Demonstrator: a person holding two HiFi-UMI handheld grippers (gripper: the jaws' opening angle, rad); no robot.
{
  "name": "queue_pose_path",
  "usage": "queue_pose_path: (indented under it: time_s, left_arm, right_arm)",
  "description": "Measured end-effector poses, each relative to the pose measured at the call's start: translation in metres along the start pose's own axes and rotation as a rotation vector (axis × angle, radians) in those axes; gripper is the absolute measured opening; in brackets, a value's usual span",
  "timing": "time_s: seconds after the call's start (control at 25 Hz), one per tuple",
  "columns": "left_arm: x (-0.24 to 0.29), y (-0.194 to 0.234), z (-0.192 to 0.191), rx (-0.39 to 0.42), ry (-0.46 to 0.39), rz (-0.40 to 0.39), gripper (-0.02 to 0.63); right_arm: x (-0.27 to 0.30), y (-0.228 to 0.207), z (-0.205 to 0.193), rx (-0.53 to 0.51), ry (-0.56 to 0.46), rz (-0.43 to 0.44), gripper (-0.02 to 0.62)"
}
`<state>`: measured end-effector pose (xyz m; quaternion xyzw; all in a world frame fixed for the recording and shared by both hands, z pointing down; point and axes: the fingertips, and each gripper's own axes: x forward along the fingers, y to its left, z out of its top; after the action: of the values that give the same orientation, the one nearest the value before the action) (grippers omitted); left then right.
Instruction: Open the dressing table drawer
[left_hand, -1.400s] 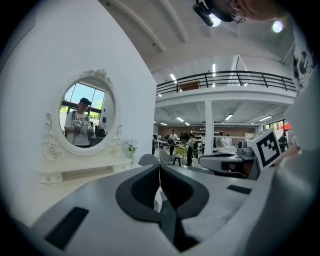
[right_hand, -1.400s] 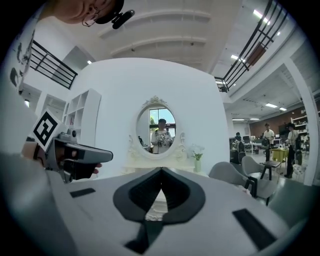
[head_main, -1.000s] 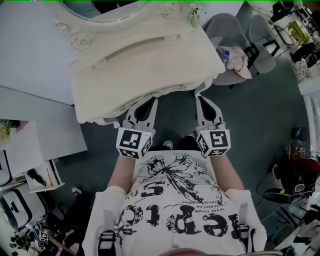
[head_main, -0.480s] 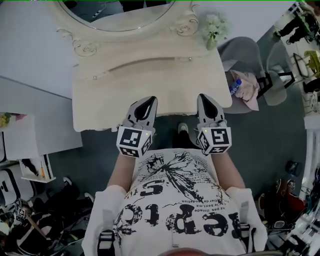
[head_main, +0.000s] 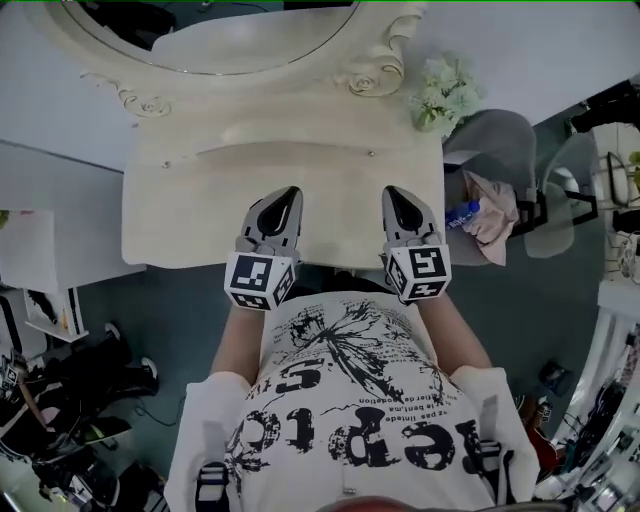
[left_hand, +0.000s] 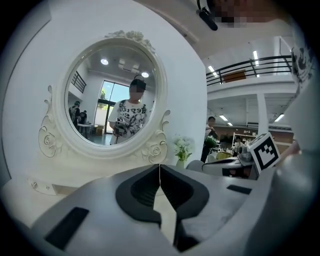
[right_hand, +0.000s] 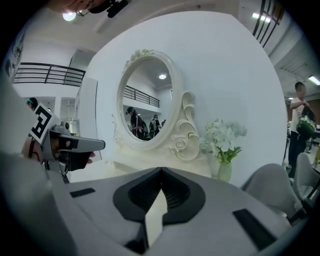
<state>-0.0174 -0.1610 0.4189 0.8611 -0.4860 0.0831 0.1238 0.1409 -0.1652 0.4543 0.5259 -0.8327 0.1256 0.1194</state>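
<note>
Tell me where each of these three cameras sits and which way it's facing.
Head view: on the person's head, looking steeply down at the dressing table; shows their printed shirt, left claw and right claw.
Left gripper view: rides the left claw, facing the round mirror over its own shut jaws.
Right gripper view: rides the right claw, facing the mirror and flowers over its shut jaws.
Shared: both gripper views show the mirror.

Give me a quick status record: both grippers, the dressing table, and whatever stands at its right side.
left gripper: shut, empty, over the tabletop near its front edge
right gripper: shut, empty, level with the left one
dressing table: cream, top bare around the grippers
drawer: front not visible from above
mirror: oval, at the back
flowers: white, back right corner
chair: grey, right of table
</note>
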Motion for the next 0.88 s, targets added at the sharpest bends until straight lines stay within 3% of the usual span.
queue_pose_path:
  time_s: [0.28, 0.72, 0.76, 0.8, 0.88]
  left_arm:
    - [0.034, 0.008, -0.012, -0.010, 0.023, 0.030, 0.020]
    - [0.058, 0.031, -0.039, -0.008, 0.096, -0.004, 0.020]
    - [0.059, 0.034, -0.041, -0.012, 0.104, -0.003, 0.020]
    - [0.059, 0.036, -0.044, -0.017, 0.113, -0.001, 0.020]
    - [0.060, 0.040, -0.051, -0.027, 0.130, 0.004, 0.020]
  right_arm:
    - [0.045, -0.024, -0.028, 0.017, 0.075, 0.039, 0.018]
    - [0.104, -0.051, -0.109, 0.067, 0.244, -0.041, 0.023]
    - [0.110, -0.052, -0.115, 0.072, 0.269, -0.042, 0.038]
    - [0.116, -0.053, -0.119, 0.074, 0.288, -0.040, 0.116]
    - [0.128, -0.057, -0.122, 0.067, 0.301, -0.047, 0.144]
